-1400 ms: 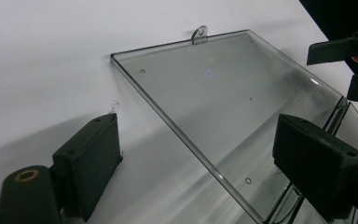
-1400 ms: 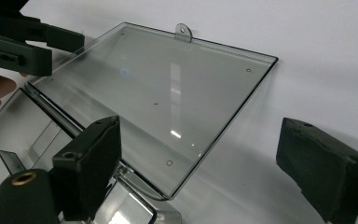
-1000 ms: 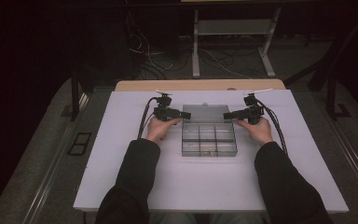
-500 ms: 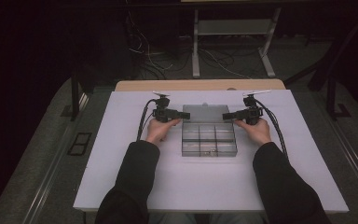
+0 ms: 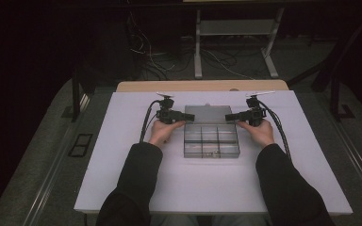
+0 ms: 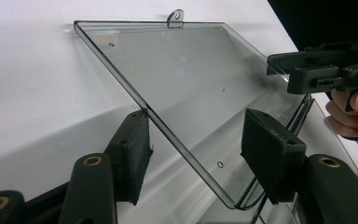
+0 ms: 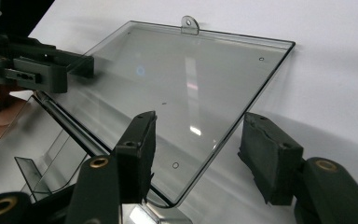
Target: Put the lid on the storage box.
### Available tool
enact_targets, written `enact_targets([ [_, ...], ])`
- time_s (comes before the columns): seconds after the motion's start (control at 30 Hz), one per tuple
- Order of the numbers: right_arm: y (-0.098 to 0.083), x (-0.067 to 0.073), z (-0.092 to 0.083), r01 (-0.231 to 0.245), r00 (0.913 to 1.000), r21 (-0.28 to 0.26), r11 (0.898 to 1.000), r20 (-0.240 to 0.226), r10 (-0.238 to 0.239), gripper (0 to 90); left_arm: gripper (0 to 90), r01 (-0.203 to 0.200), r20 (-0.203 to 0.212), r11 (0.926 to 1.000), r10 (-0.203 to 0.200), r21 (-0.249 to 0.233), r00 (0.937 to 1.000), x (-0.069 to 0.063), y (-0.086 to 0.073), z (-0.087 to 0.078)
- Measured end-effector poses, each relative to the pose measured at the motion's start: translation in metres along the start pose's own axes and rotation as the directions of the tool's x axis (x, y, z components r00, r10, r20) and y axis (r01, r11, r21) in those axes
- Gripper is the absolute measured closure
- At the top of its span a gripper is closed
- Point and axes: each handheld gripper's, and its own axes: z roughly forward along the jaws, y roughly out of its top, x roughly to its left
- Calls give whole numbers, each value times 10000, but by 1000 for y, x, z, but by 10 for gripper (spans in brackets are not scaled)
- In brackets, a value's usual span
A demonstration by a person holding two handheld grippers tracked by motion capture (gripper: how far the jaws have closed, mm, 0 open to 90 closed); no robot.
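My left gripper [image 6: 193, 154] sits at the left edge of the clear lid [image 6: 191, 88], its jaws half apart and just now closing in. In the left gripper view that edge runs between my two pads: the left pad [image 6: 130, 158] stands just beside it, and whether it touches I cannot tell, while the right pad [image 6: 270, 158] stands clear over the lid's face, so nothing is pinched.

My right gripper [image 7: 196, 161] mirrors it at the lid's right edge, jaws also half apart and closing a little. In the right gripper view the near corner of the lid lies between the pads; the left pad [image 7: 137, 154] lies over the lid's face and the right pad [image 7: 270, 158] stands off to the side over the white table [image 7: 335, 74].

The lid belongs to a clear plastic box [image 5: 211, 141] in the middle of the table [image 5: 122, 179], between my hands. The box is split into small square compartments; a few small dark bits lie in the near row [image 5: 212, 151], too small to name, and the others look bare.

The lid is swung open away from me, hinged to the box's far side, and lies low over the table. Its long axis runs left to right, and its little hang tab [image 6: 176, 17] points to the far edge.
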Motion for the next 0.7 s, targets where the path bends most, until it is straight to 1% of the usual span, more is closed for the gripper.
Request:
enact_targets([
  [0.1,1,0,-1,51,10000,-17,10000,5,-51,462,445,-139,-146,9997,136,-194,9998,-2,1,-1],
  [0.13,1,1,-2,74,10000,-22,10000,14,-74,468,457,-243,-187,9996,240,-159,9995,-3,1,-2],
  [0.17,1,1,-3,101,9999,-18,9999,12,-101,473,468,-355,-213,9991,350,-224,9992,-3,2,-3],
  [0.23,2,1,-4,101,9999,-59,9999,-2,-101,476,483,-359,-301,9989,350,-294,9989,-4,2,-3],
  [0.37,2,3,-7,224,9997,-108,9997,18,-224,488,511,-571,-448,9973,551,-461,9975,-7,3,-5],
  [0.43,3,4,-9,270,9996,-100,9996,-9,-270,509,529,-804,-504,9952,776,-550,9957,-7,3,-7],
  [0.47,3,3,-10,305,9995,-137,9994,-15,-305,520,540,-802,-522,9945,767,-675,9957,-8,3,-7],
  [0.53,3,3,-12,323,9994,-135,9994,-90,-324,537,559,-984,-614,9925,940,-728,9937,-9,3,-9],
  [0.63,3,5,-14,334,9994,-236,9992,-99,-336,543,578,-1140,-695,9896,1081,-873,9917,-11,3,-10],
  [0.7,3,6,-14,473,9988,-219,9986,-91,-475,574,604,-1183,-700,9875,1114,-1044,9913,-12,3,-12],
])
